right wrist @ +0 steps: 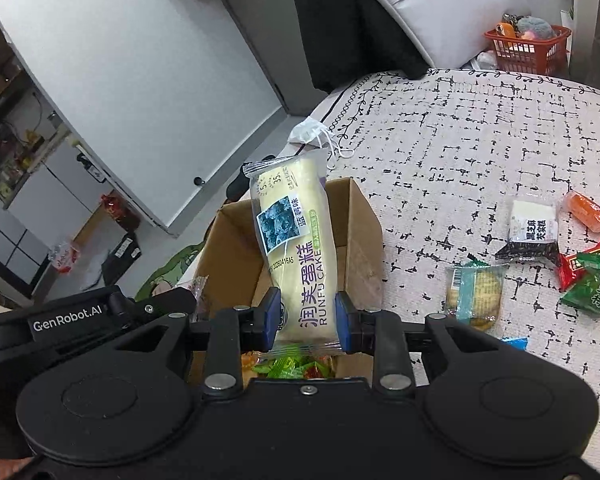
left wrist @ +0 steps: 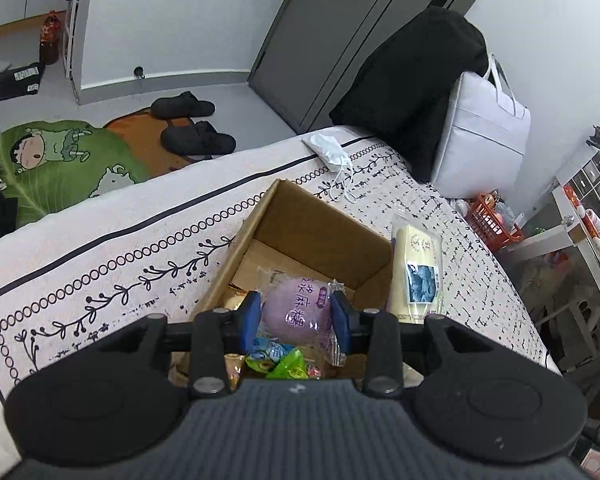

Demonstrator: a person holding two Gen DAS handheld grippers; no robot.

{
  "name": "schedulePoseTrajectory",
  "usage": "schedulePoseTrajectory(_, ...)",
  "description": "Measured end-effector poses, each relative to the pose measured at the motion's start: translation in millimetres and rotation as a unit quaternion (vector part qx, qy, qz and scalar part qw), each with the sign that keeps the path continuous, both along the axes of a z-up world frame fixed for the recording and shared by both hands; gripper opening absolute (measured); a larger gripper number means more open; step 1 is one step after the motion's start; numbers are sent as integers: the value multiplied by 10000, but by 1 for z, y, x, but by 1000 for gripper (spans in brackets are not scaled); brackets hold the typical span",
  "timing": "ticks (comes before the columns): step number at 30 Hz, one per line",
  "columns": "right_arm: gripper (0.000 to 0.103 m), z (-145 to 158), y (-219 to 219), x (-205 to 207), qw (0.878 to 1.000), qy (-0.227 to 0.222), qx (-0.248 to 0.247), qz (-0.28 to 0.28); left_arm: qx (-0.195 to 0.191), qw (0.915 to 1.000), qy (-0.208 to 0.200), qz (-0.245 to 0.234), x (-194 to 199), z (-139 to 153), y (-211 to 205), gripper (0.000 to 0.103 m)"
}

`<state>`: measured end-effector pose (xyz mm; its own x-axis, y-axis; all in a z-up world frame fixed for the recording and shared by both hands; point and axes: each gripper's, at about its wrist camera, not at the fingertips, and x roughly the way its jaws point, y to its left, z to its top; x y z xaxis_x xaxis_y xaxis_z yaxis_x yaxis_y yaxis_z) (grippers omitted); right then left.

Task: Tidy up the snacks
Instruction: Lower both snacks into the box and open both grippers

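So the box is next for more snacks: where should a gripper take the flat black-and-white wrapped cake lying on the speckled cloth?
Grip the black-and-white wrapped cake across its white middle, coming from above. It lies flat, its long sides look clear, and the crimped ends are thin and would likely slip.

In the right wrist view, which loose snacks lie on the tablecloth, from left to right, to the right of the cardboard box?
Blue-banded cookie packet → black-and-white cake packet → orange packet. The red and green wrappers overlap each other, so I leave them out.
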<state>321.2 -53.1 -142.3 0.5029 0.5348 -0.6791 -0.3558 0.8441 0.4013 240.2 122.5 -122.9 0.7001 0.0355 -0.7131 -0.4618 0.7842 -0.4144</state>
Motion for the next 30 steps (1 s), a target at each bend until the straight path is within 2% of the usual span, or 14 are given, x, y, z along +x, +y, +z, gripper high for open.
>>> schedulePoseTrajectory(3, 29, -4, 4, 5, 10000, -9, -31, -43, -43, 10000, 58, -49, 7, -4, 6, 37)
schedulePoseTrajectory(5, 34, -6, 8, 7, 10000, -25, -56, -26, -65, 9999, 75, -61, 11, -7, 9, 37)
schedulePoseTrajectory(7, 55, -9, 12, 11, 9998, -54, -175, -57, -88, 9999, 101, -63, 15, -10, 12, 37)
schedulePoseTrajectory(8, 57, -10, 13, 12, 9996, -58, -247, -129, -99, 9999, 116, -68, 17, -11, 13, 37)
schedulePoseTrajectory(18, 58, -10, 5, 15, 9994, 74, -305, -164, -143, 9995, 232, -146, 35, -22, 14, 37)
schedulePoseTrajectory(21, 58, -8, 5, 13, 9994, 96, -304, -92, -135, 9995, 226, -148, 39, -20, 12, 38)
schedulePoseTrajectory(23, 58, -7, 4, 12, 9995, 108, -297, -58, -116, 9997, 180, -80, 38, -18, 11, 42)
schedulePoseTrajectory(25, 63, -5, 2, 11, 9996, 119, -263, -52, -79, 9997, 219, -41, 38, -15, 11, 43)
schedulePoseTrajectory(30, 64, 0, -6, 8, 9996, 94, -241, -61, -28, 9997, 223, -2, 31, -8, 7, 43)
